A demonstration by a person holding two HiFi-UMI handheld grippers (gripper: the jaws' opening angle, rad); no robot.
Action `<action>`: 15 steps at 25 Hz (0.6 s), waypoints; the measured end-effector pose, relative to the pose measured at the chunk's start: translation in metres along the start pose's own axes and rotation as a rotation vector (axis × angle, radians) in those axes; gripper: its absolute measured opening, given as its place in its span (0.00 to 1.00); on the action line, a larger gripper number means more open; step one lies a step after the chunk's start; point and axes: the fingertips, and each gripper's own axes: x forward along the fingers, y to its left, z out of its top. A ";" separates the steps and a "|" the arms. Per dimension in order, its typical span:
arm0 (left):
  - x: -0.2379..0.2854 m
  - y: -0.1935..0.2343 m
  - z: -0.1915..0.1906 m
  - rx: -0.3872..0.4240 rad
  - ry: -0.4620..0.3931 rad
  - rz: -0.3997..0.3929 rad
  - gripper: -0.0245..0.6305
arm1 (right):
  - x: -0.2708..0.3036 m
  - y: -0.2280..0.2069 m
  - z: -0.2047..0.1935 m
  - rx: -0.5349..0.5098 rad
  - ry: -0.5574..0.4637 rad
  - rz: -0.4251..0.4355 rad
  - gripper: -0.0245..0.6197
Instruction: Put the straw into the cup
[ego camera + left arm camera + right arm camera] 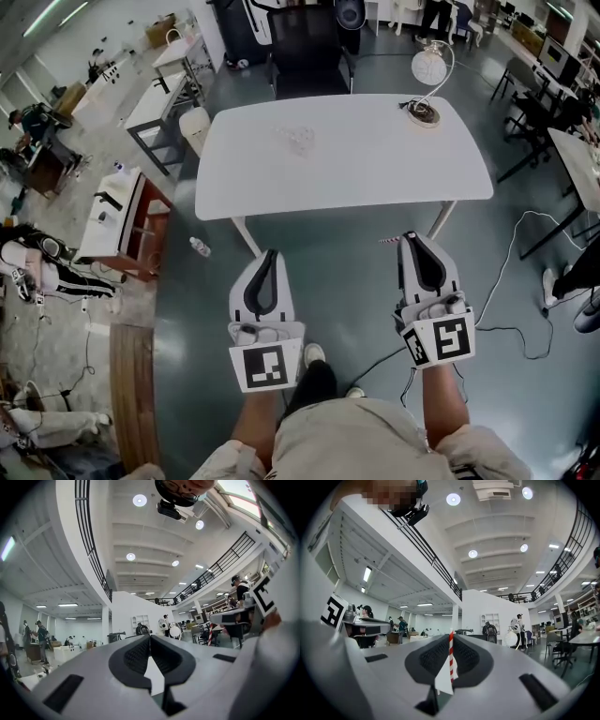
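You're on the carry step: right gripper (451,641) pinched shut on the striped straw (451,657), left gripper (150,638) closed and empty, clear cup (298,140) on the white table (375,173) well ahead, so next you probably reach in and line the straw up over the rim.

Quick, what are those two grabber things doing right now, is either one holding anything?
Left gripper: closed, nothing between its jaws.
Right gripper: closed on a thin red-and-white striped straw.
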 end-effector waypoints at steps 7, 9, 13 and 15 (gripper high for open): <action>0.045 0.068 -0.019 -0.018 0.007 -0.009 0.05 | 0.079 0.033 -0.007 -0.027 0.031 0.003 0.07; 0.058 0.087 -0.025 -0.032 0.008 -0.011 0.05 | 0.099 0.041 -0.008 -0.038 0.037 -0.001 0.07; 0.079 0.106 -0.028 -0.045 0.001 -0.022 0.05 | 0.126 0.045 -0.007 -0.052 0.038 -0.015 0.07; 0.088 0.113 -0.028 -0.041 -0.002 -0.033 0.05 | 0.135 0.046 -0.005 -0.052 0.034 -0.025 0.07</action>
